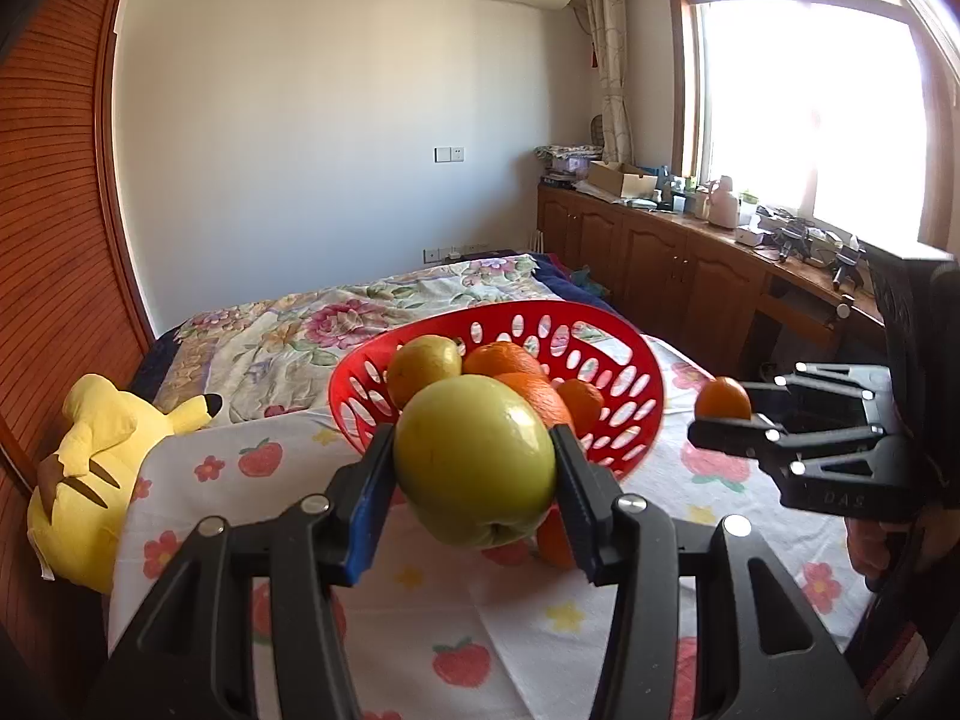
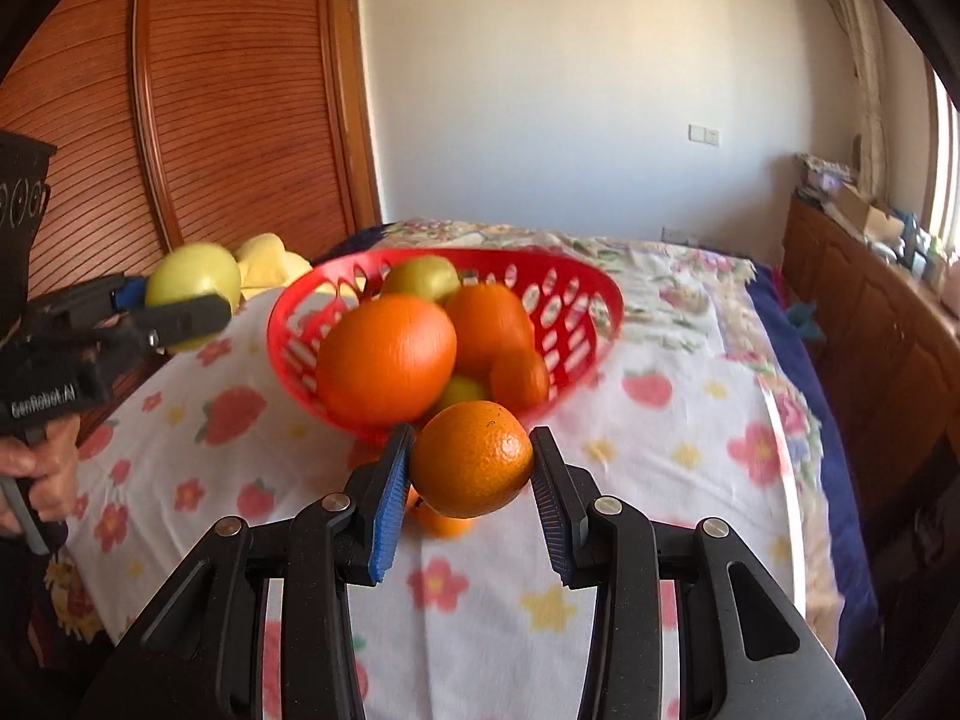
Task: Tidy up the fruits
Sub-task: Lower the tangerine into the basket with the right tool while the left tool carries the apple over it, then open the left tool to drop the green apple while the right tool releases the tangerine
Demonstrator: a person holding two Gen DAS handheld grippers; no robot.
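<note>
Currently listed, item by item.

Left gripper (image 1: 474,456): jaws closed onto a green apple (image 1: 474,459), blue pads pressing its two sides; the fruit is clear of the cloth, carried in the air.

Right gripper (image 2: 472,459): jaws closed onto a small orange (image 2: 472,459), likewise off the cloth. The left wrist view shows it to the right, the orange (image 1: 723,397) just beside the basket's right rim.

Red basket (image 1: 636,360): perforated plastic, standing on the strawberry-print cloth (image 1: 600,612), already holding oranges and yellow-green fruit, piled toward its near side.

Governing relation: the basket lies straight ahead of both grippers and slightly below the held fruit. The apple sits directly before the near rim, overlapping it in view; the orange likewise fronts the near rim in the right wrist view. Neither hand looks clearly nearer.

Judgement: both fruits seem bound for the basket; the far side has the free room.

Loose orange fruit (image 2: 441,522): on the cloth below the right gripper, partly hidden.
</note>
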